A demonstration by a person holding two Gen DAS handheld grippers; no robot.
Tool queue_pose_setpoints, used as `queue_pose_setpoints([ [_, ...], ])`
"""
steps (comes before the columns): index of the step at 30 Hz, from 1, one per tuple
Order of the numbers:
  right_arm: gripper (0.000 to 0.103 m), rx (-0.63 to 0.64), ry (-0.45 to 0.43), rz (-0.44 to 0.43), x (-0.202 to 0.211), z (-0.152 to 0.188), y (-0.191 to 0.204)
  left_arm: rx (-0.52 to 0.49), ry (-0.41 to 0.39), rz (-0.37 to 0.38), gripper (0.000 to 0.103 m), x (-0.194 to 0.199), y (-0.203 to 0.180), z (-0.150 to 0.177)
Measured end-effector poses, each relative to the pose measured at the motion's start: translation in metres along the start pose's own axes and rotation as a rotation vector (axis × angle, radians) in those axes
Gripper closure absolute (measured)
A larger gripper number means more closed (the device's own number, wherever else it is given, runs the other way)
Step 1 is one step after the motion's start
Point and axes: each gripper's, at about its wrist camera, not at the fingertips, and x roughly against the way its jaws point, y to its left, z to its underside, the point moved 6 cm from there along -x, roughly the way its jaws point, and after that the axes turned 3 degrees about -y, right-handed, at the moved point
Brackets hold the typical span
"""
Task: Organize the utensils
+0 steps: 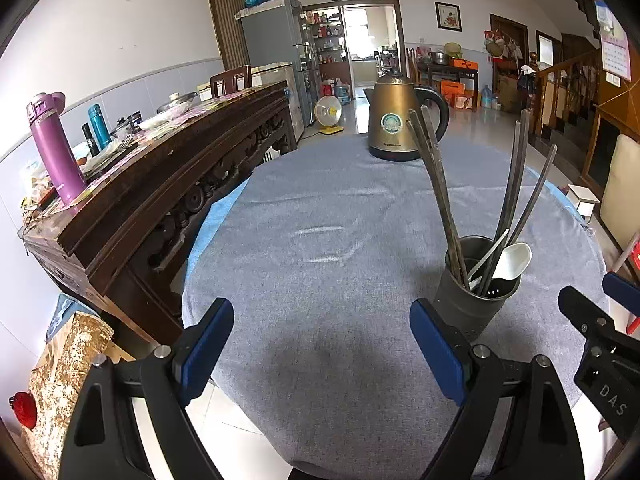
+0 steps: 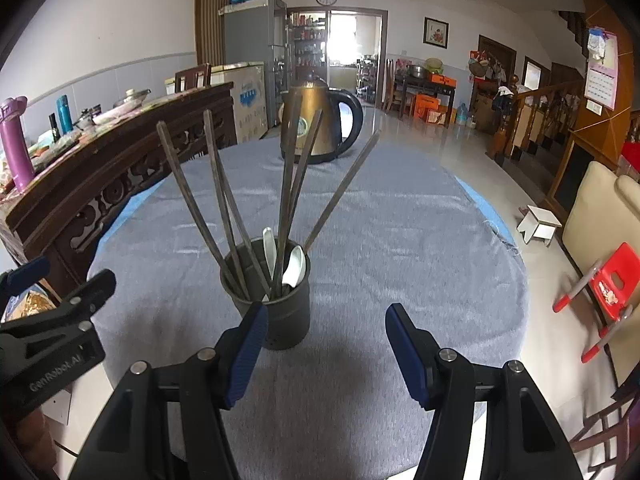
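Note:
A dark grey utensil holder [image 1: 468,300] stands on the grey tablecloth [image 1: 320,240]. It holds several long dark chopsticks [image 1: 436,184] and white spoons [image 1: 512,260]. My left gripper [image 1: 322,344] is open and empty, with the holder just behind its right finger. In the right wrist view the holder [image 2: 280,312] with chopsticks [image 2: 224,200] and a white spoon [image 2: 294,268] stands just ahead of the left finger of my right gripper [image 2: 326,348], which is open and empty. Each gripper shows at the edge of the other's view.
A gold and black kettle [image 1: 396,120] stands at the far side of the table. A dark wooden sideboard [image 1: 140,184] with bottles and dishes runs along the left. A red stool [image 2: 608,284] and a small white stool [image 2: 540,224] stand on the floor at right.

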Motion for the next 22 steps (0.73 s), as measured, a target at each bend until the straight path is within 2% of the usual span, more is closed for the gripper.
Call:
queue_pose_setpoints([
  [8, 0.038, 0.003, -0.071, 0.001, 0.024, -0.013, 0.001, 0.012, -0.062, 0.007, 0.013, 0.022, 0.002, -0.016],
  [15, 0.038, 0.011, -0.17, 0.012, 0.057, -0.026, 0.002, 0.017, -0.123, 0.015, 0.013, 0.046, 0.003, -0.029],
  [22, 0.038, 0.003, -0.195, 0.0, 0.066, -0.031, 0.001, 0.034, -0.144, 0.02, 0.013, 0.048, 0.006, -0.032],
])
